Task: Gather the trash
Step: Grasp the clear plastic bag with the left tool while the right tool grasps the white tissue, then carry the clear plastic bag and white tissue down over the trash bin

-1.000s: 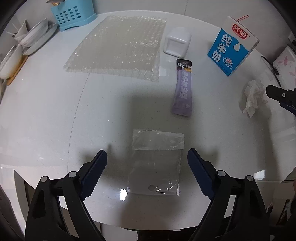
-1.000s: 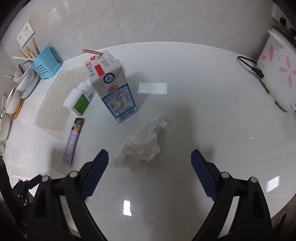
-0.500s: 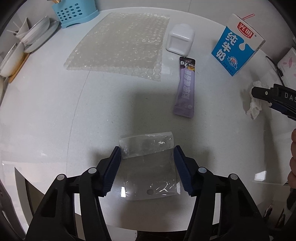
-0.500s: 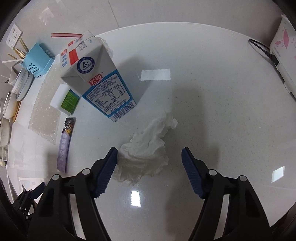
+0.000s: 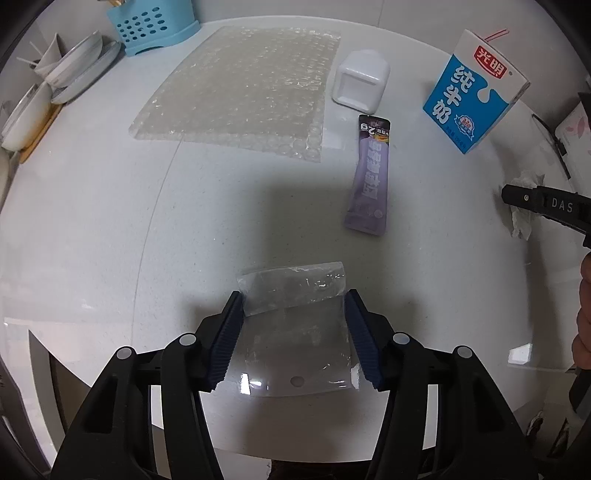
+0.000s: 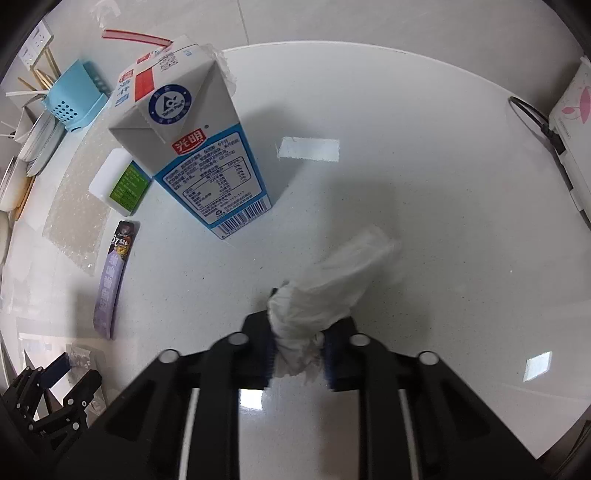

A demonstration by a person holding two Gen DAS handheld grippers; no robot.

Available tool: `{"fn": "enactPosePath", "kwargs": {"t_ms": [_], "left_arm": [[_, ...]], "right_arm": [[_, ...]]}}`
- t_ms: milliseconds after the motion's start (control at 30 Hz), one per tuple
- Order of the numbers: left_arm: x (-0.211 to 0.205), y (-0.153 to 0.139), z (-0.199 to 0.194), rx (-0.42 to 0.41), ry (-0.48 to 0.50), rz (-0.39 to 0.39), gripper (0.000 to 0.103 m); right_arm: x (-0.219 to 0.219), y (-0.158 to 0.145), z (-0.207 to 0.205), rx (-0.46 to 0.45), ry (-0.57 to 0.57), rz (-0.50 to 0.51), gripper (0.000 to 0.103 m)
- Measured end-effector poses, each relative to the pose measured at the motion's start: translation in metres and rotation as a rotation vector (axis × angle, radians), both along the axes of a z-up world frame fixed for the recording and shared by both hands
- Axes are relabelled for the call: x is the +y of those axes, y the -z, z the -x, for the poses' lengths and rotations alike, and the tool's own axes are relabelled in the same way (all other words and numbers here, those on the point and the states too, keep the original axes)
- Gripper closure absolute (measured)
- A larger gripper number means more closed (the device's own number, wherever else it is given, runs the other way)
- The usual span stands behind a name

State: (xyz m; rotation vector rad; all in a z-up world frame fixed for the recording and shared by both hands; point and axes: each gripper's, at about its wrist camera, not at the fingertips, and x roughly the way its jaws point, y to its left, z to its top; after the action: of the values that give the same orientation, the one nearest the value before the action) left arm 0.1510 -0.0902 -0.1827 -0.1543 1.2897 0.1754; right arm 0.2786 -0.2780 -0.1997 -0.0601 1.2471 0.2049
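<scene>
A clear plastic bag lies flat near the table's front edge. My left gripper straddles it, its fingers touching the bag's two side edges, not closed down. My right gripper is shut on a crumpled white tissue, which sticks out ahead of the fingers. A purple snack sachet lies beyond the bag; it also shows in the right wrist view. A blue and white milk carton with a straw stands behind the tissue. A sheet of bubble wrap lies at the back.
A white bottle lies next to the bubble wrap. A blue utensil holder and stacked plates sit at the back left. A white appliance with a cord stands at the right. The table edge is close below my left gripper.
My right gripper dropped onto the tissue and closed on it. My left gripper narrowed around the clear bag until its fingers reached the bag's sides.
</scene>
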Motion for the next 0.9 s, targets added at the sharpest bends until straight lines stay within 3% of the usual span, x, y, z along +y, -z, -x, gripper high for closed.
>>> {"fn": "enactPosePath", "kwargs": {"t_ms": [600,900], "left_arm": [[0.005,-0.01,0.011,-0.03,0.026,0.036,0.05],[0.008,-0.033,0.01,-0.072,0.058,0.026,0.051]], "right_arm": [[-0.006,-0.021,0.021,-0.036,-0.023,-0.002,0.094],[-0.002,-0.037,0.044,-0.071,-0.027,-0.013,0.094]]}}
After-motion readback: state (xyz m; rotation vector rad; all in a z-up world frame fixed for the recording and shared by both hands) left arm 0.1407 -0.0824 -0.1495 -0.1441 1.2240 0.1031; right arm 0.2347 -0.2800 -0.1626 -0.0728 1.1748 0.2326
